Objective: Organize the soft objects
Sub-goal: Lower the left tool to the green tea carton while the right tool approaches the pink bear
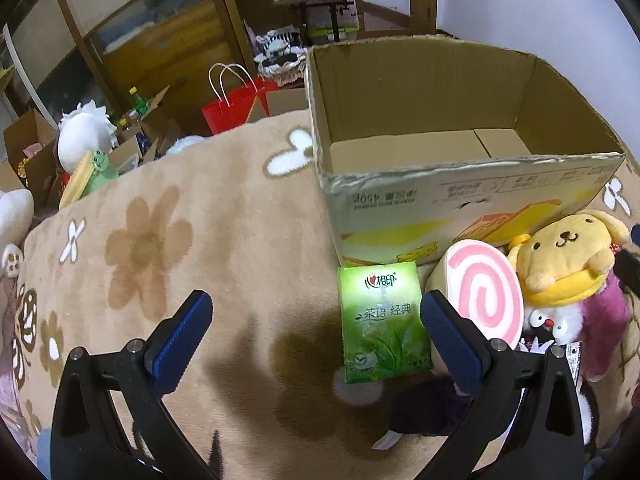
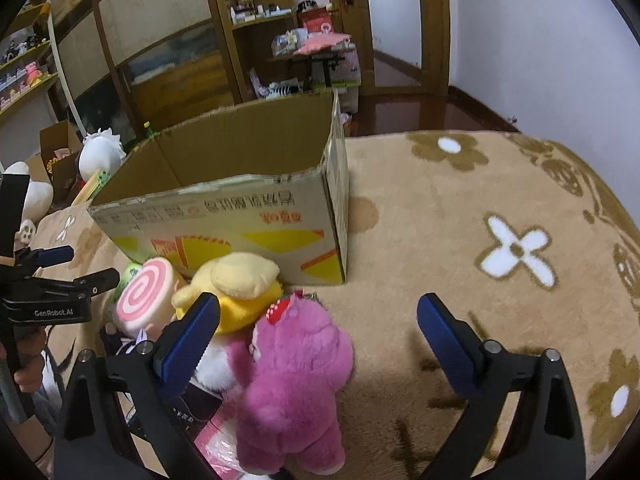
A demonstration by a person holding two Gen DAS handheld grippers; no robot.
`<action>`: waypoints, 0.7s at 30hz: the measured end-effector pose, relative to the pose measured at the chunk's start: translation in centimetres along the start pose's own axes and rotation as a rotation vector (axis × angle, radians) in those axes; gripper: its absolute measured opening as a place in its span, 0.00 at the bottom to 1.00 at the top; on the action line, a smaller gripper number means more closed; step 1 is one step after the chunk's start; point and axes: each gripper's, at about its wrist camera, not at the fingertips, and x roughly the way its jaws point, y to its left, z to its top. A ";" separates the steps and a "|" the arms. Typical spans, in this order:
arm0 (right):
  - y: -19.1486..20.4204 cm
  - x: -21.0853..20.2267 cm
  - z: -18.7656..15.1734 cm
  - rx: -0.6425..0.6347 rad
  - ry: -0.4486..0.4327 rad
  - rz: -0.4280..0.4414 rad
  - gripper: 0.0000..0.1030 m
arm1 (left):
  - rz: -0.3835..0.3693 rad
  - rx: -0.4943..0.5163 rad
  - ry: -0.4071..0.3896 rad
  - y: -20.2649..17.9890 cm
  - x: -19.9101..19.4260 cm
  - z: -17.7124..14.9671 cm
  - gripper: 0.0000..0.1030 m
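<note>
Cardboard is your destination: the open cardboard box stands on the floral blanket with nothing visible inside, and the soft things are heaped right against its near wall, probably so each can go in with a short lift. Your left gripper has its jaws spread wide, holding nothing; the green tissue pack lies flat between its fingers, close to the right one. Your right gripper is just as wide and empty, the pink plush bear lying between its fingers. Behind the bear sit the yellow dog plush and the pink swirl cushion, leaning on the box. The bear looks fluffy and squashy, so I'd expect it to compress under a pinch; grip its body rather than a limb
</note>
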 end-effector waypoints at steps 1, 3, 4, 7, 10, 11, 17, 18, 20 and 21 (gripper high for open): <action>0.0 0.2 -0.2 0.001 0.009 0.003 1.00 | -0.009 0.000 0.018 0.0 0.3 0.0 1.00; 0.1 0.5 -0.5 -0.001 0.024 -0.004 1.00 | -0.016 0.001 0.041 0.0 0.9 0.0 1.00; 0.1 0.7 -0.6 -0.002 0.030 -0.019 1.00 | -0.015 0.003 0.054 0.0 1.2 -0.1 1.00; 0.1 1.1 -0.9 0.010 0.050 -0.008 1.00 | -0.034 0.001 0.078 -0.1 1.8 -0.2 1.00; 0.0 1.4 -1.1 0.020 0.067 0.001 1.00 | -0.054 -0.003 0.080 -0.2 1.8 -0.3 1.00; -0.2 1.4 -1.2 0.026 0.073 0.007 1.00 | -0.061 -0.005 0.082 -0.2 1.9 -0.3 1.00; -0.5 2.0 -1.4 0.041 0.100 0.023 1.00 | -0.093 -0.015 0.113 -0.5 2.5 -0.3 1.00; -0.4 2.0 -1.5 0.038 0.105 0.024 1.00 | -0.095 -0.017 0.119 -0.5 2.6 -0.3 1.00; -0.3 2.4 -1.6 0.030 0.122 0.021 0.98 | -0.097 -0.024 0.129 -0.5 2.9 -0.3 1.00; -0.2 2.6 -1.7 0.026 0.133 0.020 0.94 | -0.096 -0.027 0.133 -0.5 3.0 -0.4 1.00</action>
